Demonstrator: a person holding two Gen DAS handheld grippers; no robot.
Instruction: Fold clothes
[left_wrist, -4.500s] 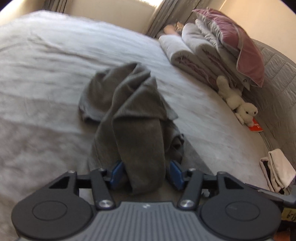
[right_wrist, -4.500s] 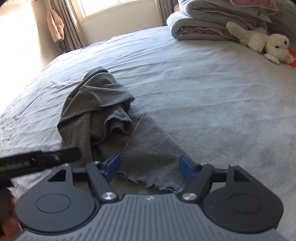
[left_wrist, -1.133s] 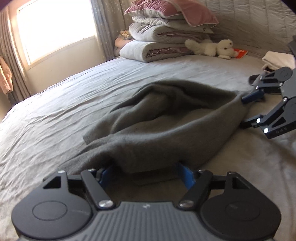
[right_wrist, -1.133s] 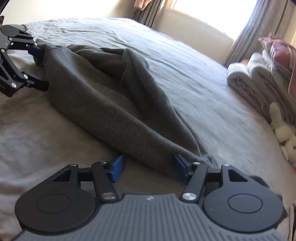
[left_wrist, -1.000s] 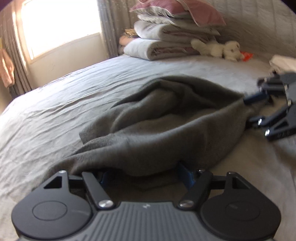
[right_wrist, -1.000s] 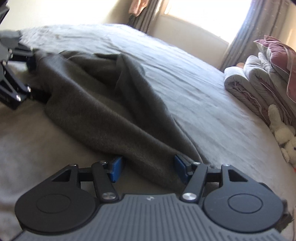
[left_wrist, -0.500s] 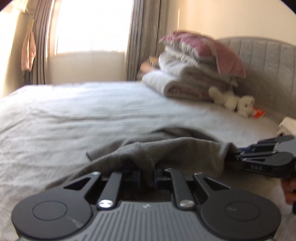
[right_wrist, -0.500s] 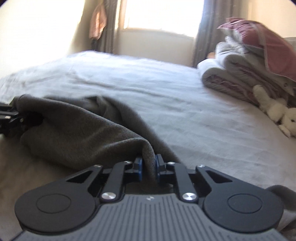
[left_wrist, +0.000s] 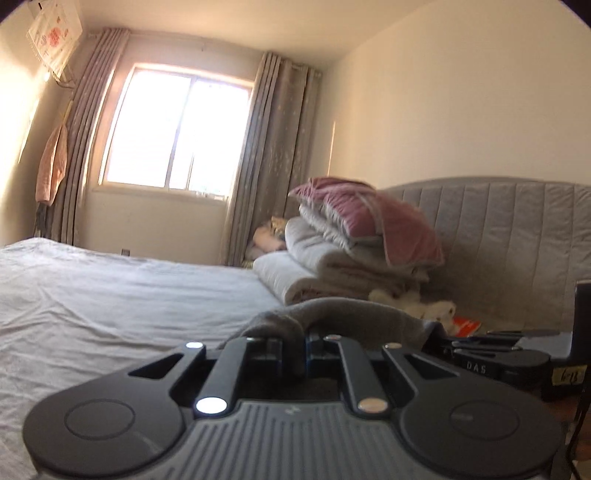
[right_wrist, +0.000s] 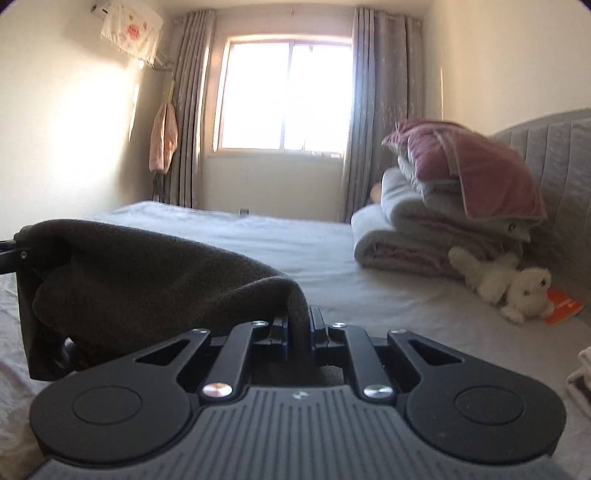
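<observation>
With my left claw (left_wrist: 303, 345) and right claw (right_wrist: 298, 328) each pinching only a thin edge of the dark grey fleece garment (right_wrist: 147, 273), it could slip free and drop to the grey-sheeted bed (right_wrist: 369, 295).

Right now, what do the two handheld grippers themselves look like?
Both match. The left gripper and right gripper have matte black linkage arms with silver screws, blue pads, two round black discs and a ribbed grey body with a small logo. Seen side-on, the right one shows white "DAS" lettering and a yellow handwritten label.

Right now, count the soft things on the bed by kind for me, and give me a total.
Dark grey garment, held up by both grippers: 1
Folded quilts in the stack: 2
Pink pillow on top: 1
White plush toy: 1
Total: 5
</observation>
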